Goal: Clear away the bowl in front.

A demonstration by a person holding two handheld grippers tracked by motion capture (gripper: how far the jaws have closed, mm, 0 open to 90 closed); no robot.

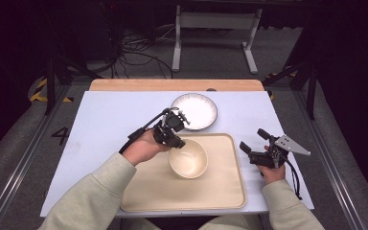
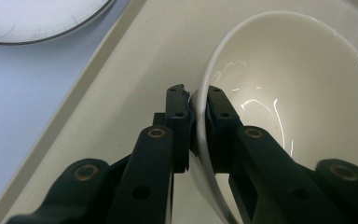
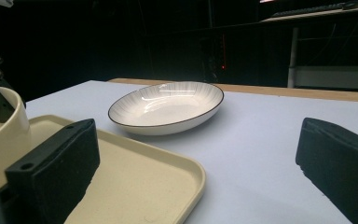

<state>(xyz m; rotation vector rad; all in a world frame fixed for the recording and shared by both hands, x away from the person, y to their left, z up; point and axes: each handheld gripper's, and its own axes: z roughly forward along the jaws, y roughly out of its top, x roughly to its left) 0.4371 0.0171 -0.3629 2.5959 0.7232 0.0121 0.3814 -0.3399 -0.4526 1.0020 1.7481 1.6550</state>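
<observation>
Left gripper is clamped on the cream bowl rim at 10 o'clock, bowl over the beige tray; it should lower level and release gently, right gripper parked open.

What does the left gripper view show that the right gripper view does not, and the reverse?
Left gripper view alone: the left gripper shut on the cream bowl, one jaw inside the rim, one outside, and the bowl's glossy inside.

Right gripper view alone: the right gripper with its jaws wide apart and nothing between them, the wooden strip along the table's far edge, and the dark room behind.

Both: the cream tray under the bowl, the white plate with a dark rim on the pale table, off the tray.
</observation>
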